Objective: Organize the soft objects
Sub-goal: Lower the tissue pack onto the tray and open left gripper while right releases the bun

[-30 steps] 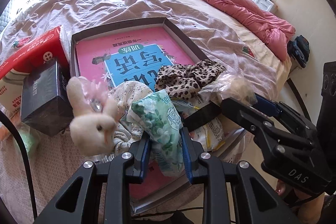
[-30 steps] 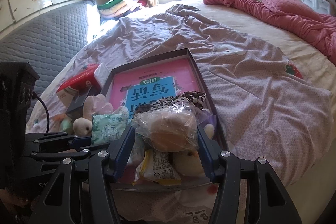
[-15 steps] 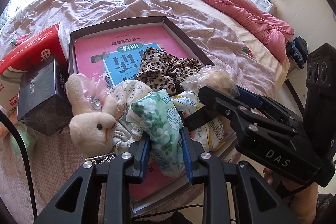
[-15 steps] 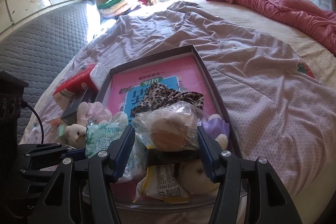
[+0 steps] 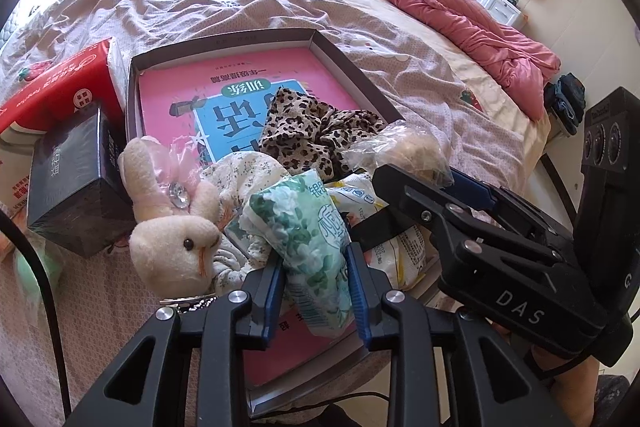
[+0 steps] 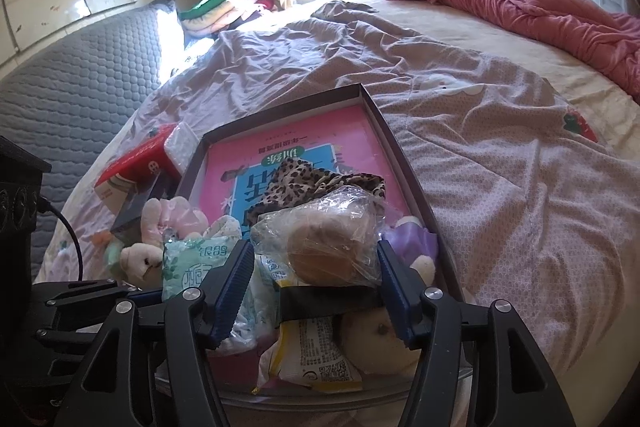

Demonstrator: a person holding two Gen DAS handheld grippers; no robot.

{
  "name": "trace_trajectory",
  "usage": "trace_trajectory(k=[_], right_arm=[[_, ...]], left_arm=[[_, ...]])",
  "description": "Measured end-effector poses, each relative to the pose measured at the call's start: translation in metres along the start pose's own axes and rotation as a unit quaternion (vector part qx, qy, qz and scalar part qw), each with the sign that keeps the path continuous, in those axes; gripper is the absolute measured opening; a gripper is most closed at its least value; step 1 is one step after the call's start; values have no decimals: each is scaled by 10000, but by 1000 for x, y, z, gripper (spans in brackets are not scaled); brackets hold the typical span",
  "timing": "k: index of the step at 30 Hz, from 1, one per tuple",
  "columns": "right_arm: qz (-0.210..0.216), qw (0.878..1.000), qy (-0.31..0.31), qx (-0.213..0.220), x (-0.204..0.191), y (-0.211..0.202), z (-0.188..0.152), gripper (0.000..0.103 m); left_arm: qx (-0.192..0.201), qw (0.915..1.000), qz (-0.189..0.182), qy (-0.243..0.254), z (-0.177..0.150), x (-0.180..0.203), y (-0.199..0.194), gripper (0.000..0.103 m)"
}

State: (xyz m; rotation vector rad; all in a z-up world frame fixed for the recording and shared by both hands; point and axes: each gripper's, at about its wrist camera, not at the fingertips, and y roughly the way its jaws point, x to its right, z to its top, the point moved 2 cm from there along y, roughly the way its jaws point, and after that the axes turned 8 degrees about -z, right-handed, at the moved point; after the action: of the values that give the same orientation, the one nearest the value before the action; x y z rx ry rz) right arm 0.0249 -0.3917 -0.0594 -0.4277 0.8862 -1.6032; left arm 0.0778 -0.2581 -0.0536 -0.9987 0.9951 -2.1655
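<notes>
While the left gripper (image 5: 314,281) clamps the green tissue pack (image 5: 308,227) above the tray (image 5: 356,75), the right gripper (image 6: 316,287) spans the bagged bun (image 6: 324,247) directly beside it.

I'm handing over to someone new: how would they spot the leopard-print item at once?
Find the shallow dark box on the bed, lined by a pink book. On the book's blue panel, behind the pile of packets and plush toys, lies the leopard-print scrunchie. It is the only ruffled tan fabric with black spots.
</notes>
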Motion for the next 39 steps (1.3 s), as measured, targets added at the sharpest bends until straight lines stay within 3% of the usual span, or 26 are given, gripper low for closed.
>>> trace_trajectory(k=[14,23,28,39], right_arm=[[-93,9998,92,169,12,-16,-1,72],[5,9996,126,244,12,-23,1,74],[-8,9995,145,283,12,-28,1,74],[-114,9988,241,400,20,-44,1,76]], left_arm=[[-28,10000,51,41,1,4,3,35],[-72,9997,129,178,-1,11,0,45],[-46,9996,166,243,-1,14,-4,57],[87,9994,252,202,-2,13,-19,62]])
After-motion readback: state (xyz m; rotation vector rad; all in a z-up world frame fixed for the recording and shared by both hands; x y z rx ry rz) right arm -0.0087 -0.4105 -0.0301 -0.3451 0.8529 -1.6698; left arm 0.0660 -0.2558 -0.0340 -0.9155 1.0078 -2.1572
